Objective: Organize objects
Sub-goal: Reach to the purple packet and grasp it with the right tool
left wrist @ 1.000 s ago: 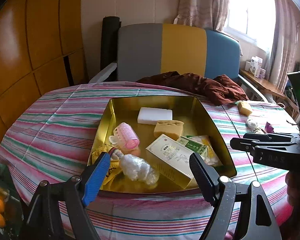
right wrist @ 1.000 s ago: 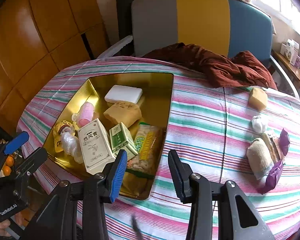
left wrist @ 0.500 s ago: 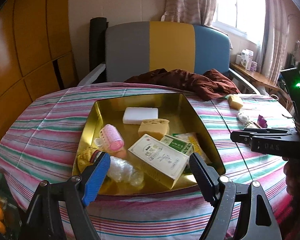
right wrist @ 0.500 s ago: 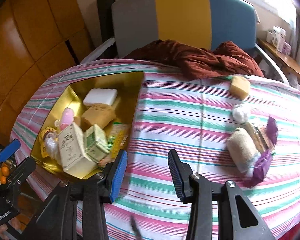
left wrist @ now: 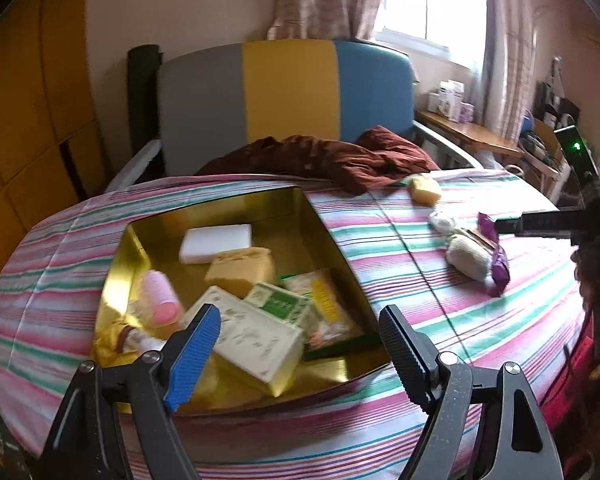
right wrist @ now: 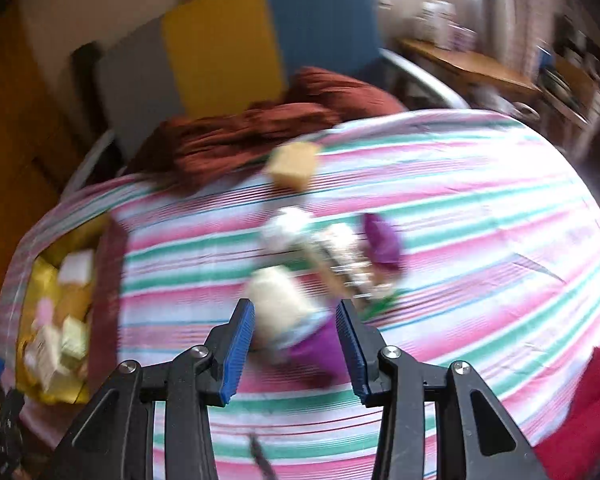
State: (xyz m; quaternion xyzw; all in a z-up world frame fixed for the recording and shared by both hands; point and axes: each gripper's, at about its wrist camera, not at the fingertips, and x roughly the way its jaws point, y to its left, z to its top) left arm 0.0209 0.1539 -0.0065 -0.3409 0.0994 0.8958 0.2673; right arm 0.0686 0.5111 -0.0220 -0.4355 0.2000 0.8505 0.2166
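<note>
The gold tin (left wrist: pixel 324 236) sits in the lower left of the left wrist view on the striped bench (left wrist: pixel 400 248), and it is already crowded. A white block (left wrist: pixel 216 240) lies toward its far wall, a yellow sponge (left wrist: pixel 242 270) just in front of that, a pink hair roller (left wrist: pixel 162 300) by the left wall, and a cream box (left wrist: pixel 256 340) leans across the near half with a small green box (left wrist: pixel 278 302) resting against it. A yellow snack packet (left wrist: pixel 326 312) lies flat beside the right wall.

To the right of the tin, well apart from it, loose items remain on the cloth: a second yellow sponge (left wrist: pixel 425 189) near a crumpled brown garment (left wrist: pixel 340 158), a small white wad (left wrist: pixel 442 220), a cream cloth roll (left wrist: pixel 470 256) and a purple wrapper (left wrist: pixel 499 266) touching that roll.

The left hand-held gripper (left wrist: pixel 300 344) hangs over the near edge of the tin, jaws spread wide with nothing between them.

The right wrist view is smeared by motion. The right hand-held gripper (right wrist: pixel 296 344) sits in the lower centre of the frame with its jaws partly apart, gripping nothing; the cloth roll (right wrist: pixel 278 300) and purple wrapper (right wrist: pixel 324 350) appear in line with the gap, but blur hides whether either pad touches them. The tin (right wrist: pixel 32 280) shows at the left edge.

A grey, yellow and blue chair (left wrist: pixel 288 96) stands behind the bench.
</note>
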